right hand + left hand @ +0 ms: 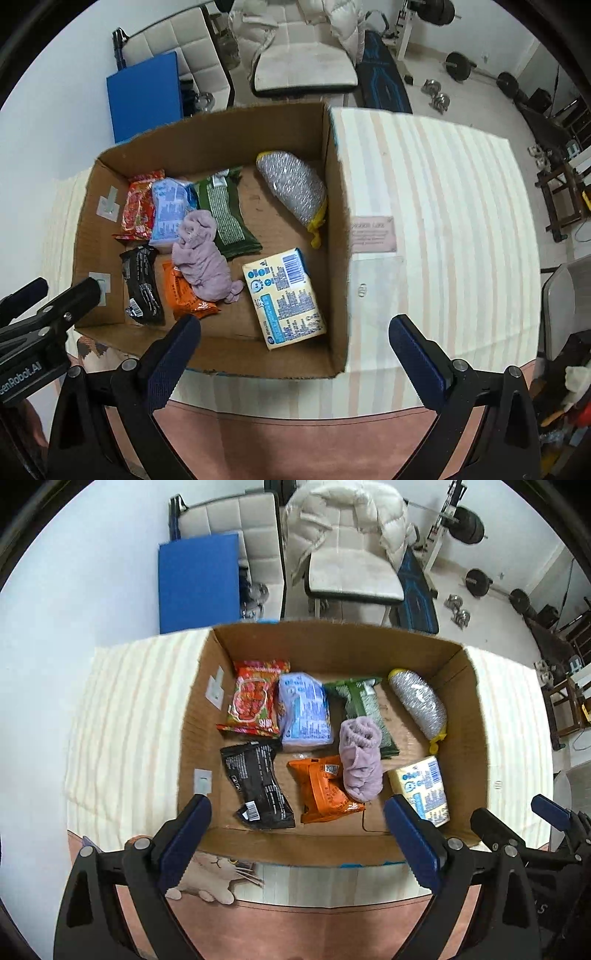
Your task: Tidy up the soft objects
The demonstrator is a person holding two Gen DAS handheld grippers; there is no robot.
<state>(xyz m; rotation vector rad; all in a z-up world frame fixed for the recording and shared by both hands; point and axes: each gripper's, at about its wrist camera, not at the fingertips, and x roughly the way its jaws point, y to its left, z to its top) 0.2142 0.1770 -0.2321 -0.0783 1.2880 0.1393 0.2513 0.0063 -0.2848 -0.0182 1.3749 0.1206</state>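
**Both tongs wide and empty above a full box**

The left tongs (297, 821) are seen spread wide at the bottom of the left wrist view, nothing held between them; the right tongs (293, 341) are likewise fully parted and empty, low in the right wrist view. The cardboard box (332, 638) is found at frame centre on the striped bench (129, 720), and every soft item is already inside it.

A risk is judged here: the lilac fuzzy sock (360, 758) is draped across the green packet (364, 701) and touches the orange packet (323, 792), so a pinch aimed at it could well catch a wrapper edge too. The box's near wall sits just ahead of both pairs of tongs and could be clipped on a low approach, shoving the whole box.

As for looks: the sock is crumpled and limp. The red snack bag (253, 699) and pale blue tissue pack (304, 712) lie side by side, touching, upper left of the box floor. The black pouch (258, 784) is creased, lower left. The silver mesh roll (419, 703), yellow-tipped, lies slanted at the upper right, and the yellow tissue pack (423, 790) sits at the lower right, near the side wall.
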